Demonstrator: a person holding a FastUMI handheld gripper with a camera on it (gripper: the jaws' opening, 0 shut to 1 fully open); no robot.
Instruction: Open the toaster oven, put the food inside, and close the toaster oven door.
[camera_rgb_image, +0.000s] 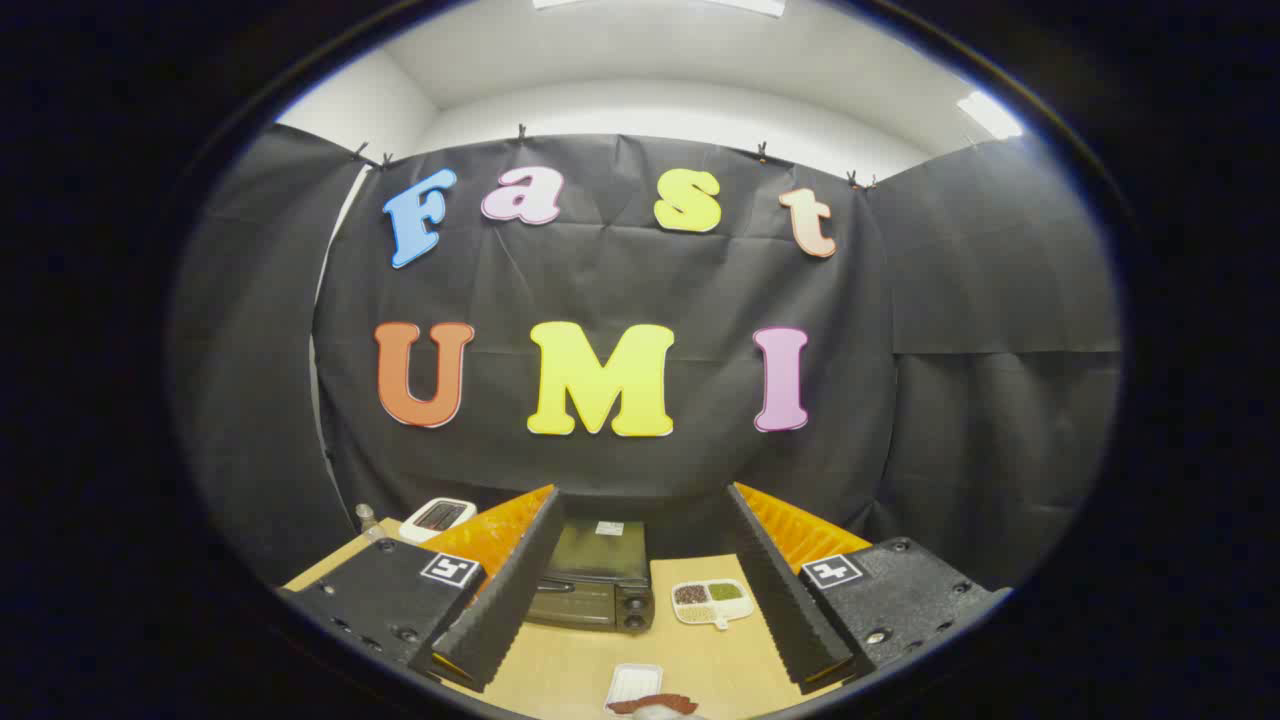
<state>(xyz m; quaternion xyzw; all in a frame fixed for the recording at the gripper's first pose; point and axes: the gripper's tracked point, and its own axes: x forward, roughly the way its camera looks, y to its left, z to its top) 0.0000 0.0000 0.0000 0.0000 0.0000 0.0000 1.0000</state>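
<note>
A black toaster oven (595, 580) stands on the wooden table (560, 660) ahead of my fingers, with its door shut. The food (655, 704), a brown piece, lies at the near end of a small white tray (633, 686), closer to me than the oven and partly cut off from sight. My gripper (640, 590) is open, its two black ridged fingers (510, 590) spread wide well above the table. Nothing is between the fingers. The oven and the tray both show in the gap between them.
A white divided dish (712, 603) with dark, green and pale fillings sits just right of the oven. A white appliance (438, 517) and a small bottle (366, 517) stand at the back left of the table. Black cloth walls close in the booth.
</note>
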